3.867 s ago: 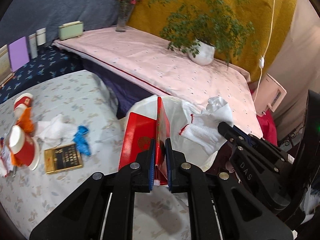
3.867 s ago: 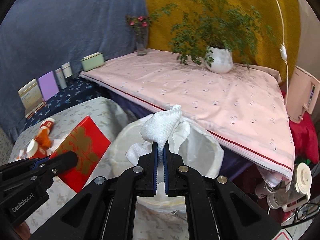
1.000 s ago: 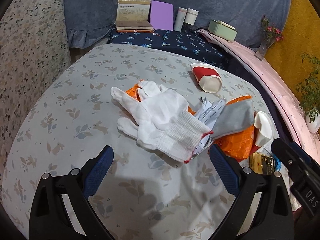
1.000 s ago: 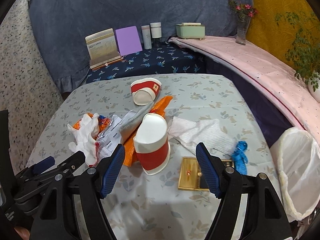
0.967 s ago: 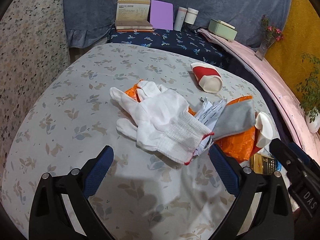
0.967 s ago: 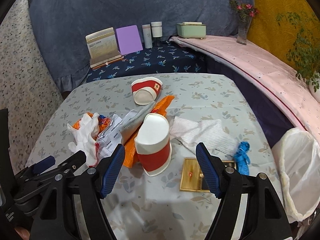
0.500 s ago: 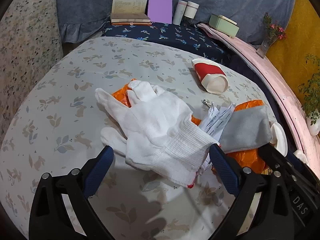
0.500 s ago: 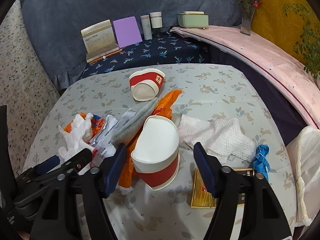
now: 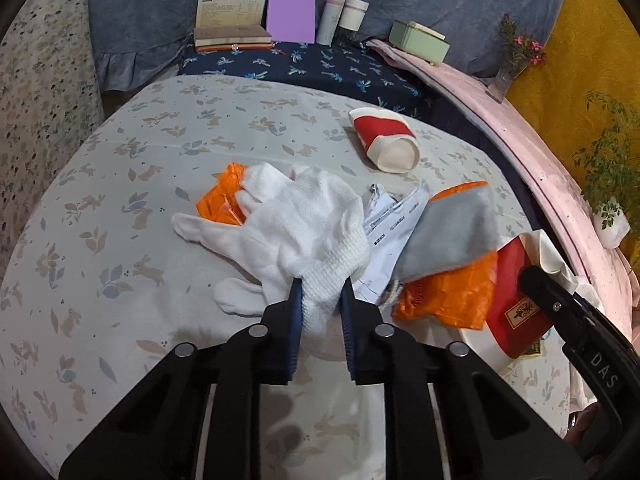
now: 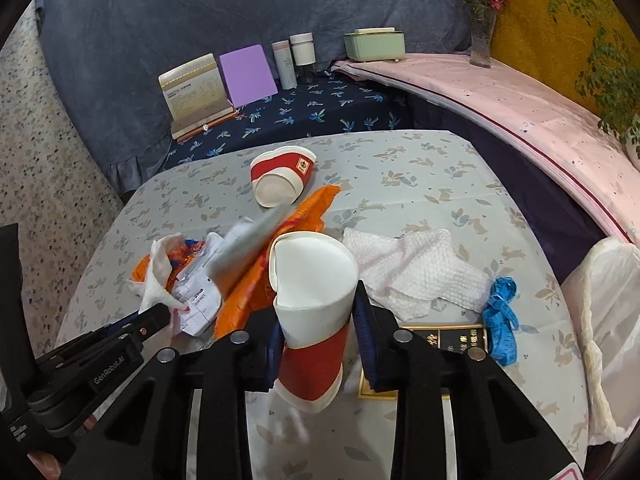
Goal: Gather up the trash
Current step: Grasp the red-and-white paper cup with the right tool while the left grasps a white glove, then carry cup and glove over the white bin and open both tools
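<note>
Grippers close on glove and cup together

Left gripper (image 9: 319,304) is closing, its jaws pinching the cuff of the white glove (image 9: 304,220), which lies left of the paper cup (image 10: 314,300). Right gripper (image 10: 318,332) is closing too, and that dented cup bulges between its jaws. Best squeeze gently so the cup doesn't crumple and slip, then lift both clear toward the white bag (image 10: 600,320), well right of the cup.

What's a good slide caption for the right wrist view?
Right claw closing around a dented red-and-white paper cup above the littered table.
</note>
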A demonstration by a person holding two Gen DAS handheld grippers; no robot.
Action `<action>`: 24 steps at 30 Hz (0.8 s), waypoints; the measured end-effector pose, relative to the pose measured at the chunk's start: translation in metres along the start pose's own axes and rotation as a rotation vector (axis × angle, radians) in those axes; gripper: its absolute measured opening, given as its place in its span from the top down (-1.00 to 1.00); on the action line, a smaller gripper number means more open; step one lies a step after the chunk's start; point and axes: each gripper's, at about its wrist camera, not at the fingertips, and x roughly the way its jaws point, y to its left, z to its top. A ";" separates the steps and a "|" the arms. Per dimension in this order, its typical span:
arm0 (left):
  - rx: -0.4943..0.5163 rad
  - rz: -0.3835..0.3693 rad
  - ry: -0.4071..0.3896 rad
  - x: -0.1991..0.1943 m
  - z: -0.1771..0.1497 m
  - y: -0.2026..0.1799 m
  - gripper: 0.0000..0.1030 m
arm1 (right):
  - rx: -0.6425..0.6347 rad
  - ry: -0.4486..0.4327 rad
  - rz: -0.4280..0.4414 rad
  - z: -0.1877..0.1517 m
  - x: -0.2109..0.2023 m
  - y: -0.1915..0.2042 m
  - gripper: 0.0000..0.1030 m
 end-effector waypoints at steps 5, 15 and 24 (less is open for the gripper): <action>-0.002 -0.026 -0.032 -0.024 -0.003 -0.008 0.72 | 0.004 -0.035 -0.004 -0.002 -0.020 -0.006 0.43; 0.033 -0.102 -0.088 -0.070 -0.008 -0.039 0.72 | 0.015 -0.132 -0.008 0.001 -0.071 -0.018 0.43; 0.090 -0.188 -0.110 -0.097 -0.012 -0.081 0.72 | 0.058 -0.210 -0.018 0.002 -0.113 -0.045 0.43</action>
